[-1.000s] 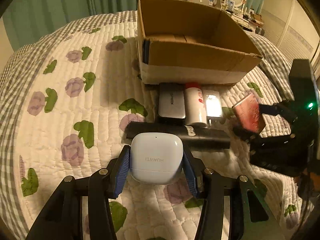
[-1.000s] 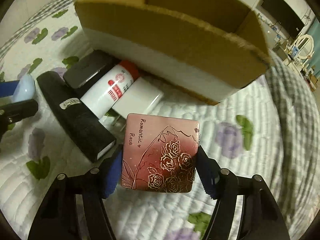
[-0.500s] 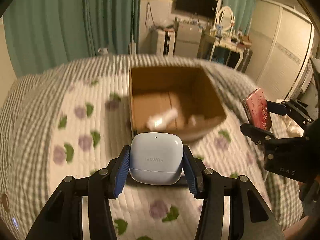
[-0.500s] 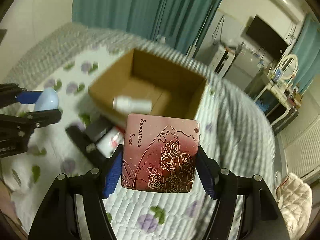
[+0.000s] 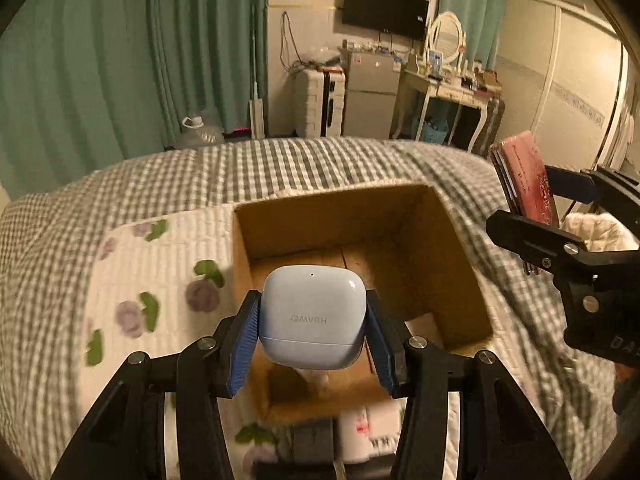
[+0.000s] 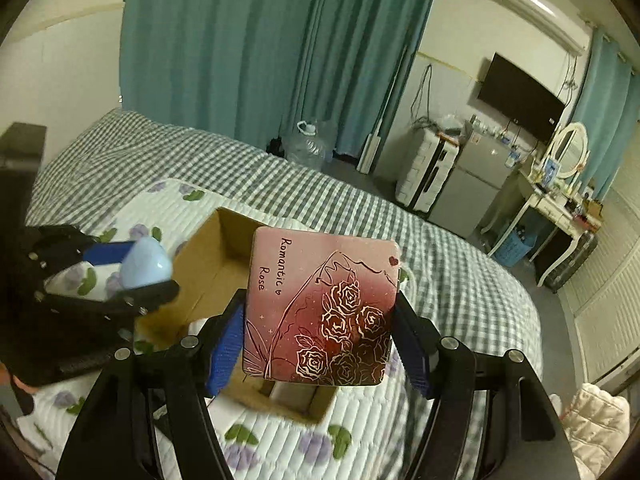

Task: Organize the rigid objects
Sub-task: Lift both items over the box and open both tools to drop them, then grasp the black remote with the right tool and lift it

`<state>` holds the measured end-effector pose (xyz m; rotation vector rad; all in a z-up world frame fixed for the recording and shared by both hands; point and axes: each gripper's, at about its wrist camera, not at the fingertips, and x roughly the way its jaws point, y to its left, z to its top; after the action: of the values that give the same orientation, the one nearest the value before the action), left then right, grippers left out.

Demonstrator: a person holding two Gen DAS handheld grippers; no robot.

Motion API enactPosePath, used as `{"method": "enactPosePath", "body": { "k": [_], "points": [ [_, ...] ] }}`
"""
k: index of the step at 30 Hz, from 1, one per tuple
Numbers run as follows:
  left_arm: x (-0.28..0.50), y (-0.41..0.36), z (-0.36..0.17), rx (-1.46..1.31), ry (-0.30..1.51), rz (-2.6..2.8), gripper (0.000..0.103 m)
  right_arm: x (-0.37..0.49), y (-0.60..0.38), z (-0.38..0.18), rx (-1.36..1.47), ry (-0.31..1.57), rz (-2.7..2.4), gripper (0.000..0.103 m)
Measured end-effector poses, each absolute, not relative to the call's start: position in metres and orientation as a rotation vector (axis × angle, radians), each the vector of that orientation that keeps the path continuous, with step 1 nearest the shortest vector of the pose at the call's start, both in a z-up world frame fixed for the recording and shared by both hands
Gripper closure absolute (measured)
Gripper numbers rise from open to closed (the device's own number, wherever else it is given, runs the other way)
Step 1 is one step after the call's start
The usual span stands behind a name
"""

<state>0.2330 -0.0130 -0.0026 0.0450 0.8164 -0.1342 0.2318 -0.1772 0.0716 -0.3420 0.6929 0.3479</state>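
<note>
Earbud case [image 5: 313, 317], pale blue: clamped between the blue pads of the left gripper [image 5: 312, 336], held in the air above the open cardboard box [image 5: 460, 264]. Box: on the flowered quilt [image 5: 132, 280] of the bed, a few blurred items inside. Rose-print tin [image 6: 322, 310], pink-red, square: gripped flat-on by the right gripper [image 6: 320, 344], over the box's near edge. More small items lie against the box's near wall.
</note>
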Motion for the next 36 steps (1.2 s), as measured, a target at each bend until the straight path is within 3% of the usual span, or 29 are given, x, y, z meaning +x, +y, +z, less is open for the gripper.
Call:
{"method": "enactPosePath", "body": {
  "k": [9,12,15,21,22,25,28,36],
  "points": [
    [0.278,-0.011,-0.061,0.017,0.861,-0.101,0.049,0.279,-0.186,0.006,-0.304,0.761,0.363,0.035],
    [0.278,-0.015,-0.057,0.025,0.835,-0.100,0.033,0.286,-0.188,-0.003,-0.311,0.762,0.361,0.035],
    [0.271,-0.021,-0.047,0.069,0.810,-0.087,0.033,0.292,-0.191,-0.006,-0.292,0.765,0.357,0.035],
    [0.245,-0.015,-0.020,0.069,0.792,-0.088,0.033,0.296,-0.197,0.004,-0.197,0.760,0.415,0.033],
    [0.241,-0.013,-0.016,0.066,0.794,-0.090,0.032,0.295,-0.196,0.008,-0.188,0.760,0.418,0.026],
    [0.215,-0.007,0.005,0.069,0.788,-0.075,0.016,0.282,-0.197,0.028,-0.188,0.750,0.383,0.021],
    [0.184,0.000,0.028,0.078,0.762,-0.064,0.009,0.260,-0.197,0.053,-0.223,0.741,0.364,0.021],
    [0.104,0.011,0.070,0.105,0.735,-0.056,0.000,0.173,-0.193,0.090,-0.276,0.773,0.379,0.019]
  ]
}}
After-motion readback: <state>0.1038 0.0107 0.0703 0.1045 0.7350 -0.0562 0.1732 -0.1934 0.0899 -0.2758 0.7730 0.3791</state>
